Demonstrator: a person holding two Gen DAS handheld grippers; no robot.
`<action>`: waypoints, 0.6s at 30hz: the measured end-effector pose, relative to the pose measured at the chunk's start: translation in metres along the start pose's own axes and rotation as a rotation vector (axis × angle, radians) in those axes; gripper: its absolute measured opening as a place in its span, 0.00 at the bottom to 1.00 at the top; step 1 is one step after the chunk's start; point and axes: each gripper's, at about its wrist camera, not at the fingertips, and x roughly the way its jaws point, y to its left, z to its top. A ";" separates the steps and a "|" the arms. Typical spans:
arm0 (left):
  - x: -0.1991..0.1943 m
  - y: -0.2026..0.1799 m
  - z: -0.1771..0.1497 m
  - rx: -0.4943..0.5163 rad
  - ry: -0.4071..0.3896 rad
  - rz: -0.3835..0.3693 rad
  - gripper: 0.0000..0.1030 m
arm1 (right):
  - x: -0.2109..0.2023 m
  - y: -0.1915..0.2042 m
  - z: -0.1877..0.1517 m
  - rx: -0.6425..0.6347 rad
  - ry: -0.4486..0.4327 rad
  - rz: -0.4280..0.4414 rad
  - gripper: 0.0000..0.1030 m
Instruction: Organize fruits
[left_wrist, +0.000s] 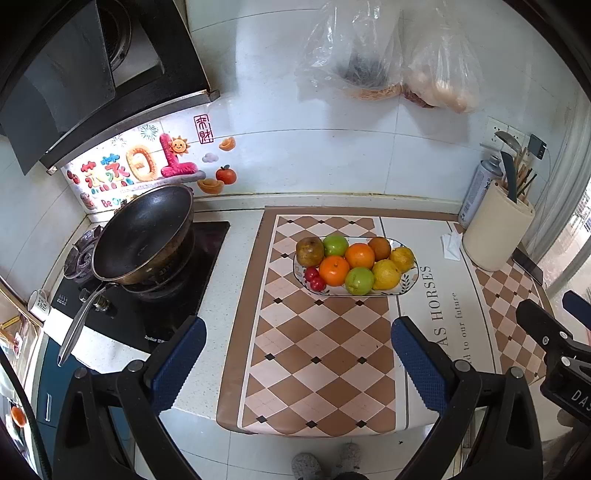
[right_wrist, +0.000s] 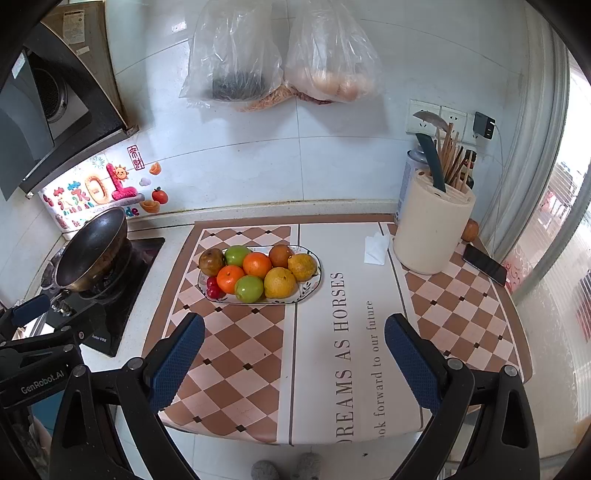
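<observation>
Pretty bright daylight, seems to come from the window (right_wrist: 554, 229) on the right edge, blown out there. Heavy fisheye bending, dark corners, soft shadows, center sharp.

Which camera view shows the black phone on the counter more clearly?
The right wrist view: the phone lies in full beside the cream utensil holder, its dark screen entirely visible. In the left wrist view the phone sits near the distorted edge, smaller and strongly foreshortened.
</observation>
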 end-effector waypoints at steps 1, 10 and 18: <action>-0.001 -0.001 0.000 0.001 -0.001 -0.001 0.99 | 0.000 0.000 0.000 0.000 0.000 0.001 0.97; -0.009 -0.002 -0.002 0.003 -0.017 -0.011 0.99 | -0.007 -0.001 -0.003 0.012 -0.003 0.003 0.97; -0.012 -0.001 -0.002 -0.003 -0.025 -0.014 0.99 | -0.014 -0.001 -0.008 0.012 -0.010 0.006 0.97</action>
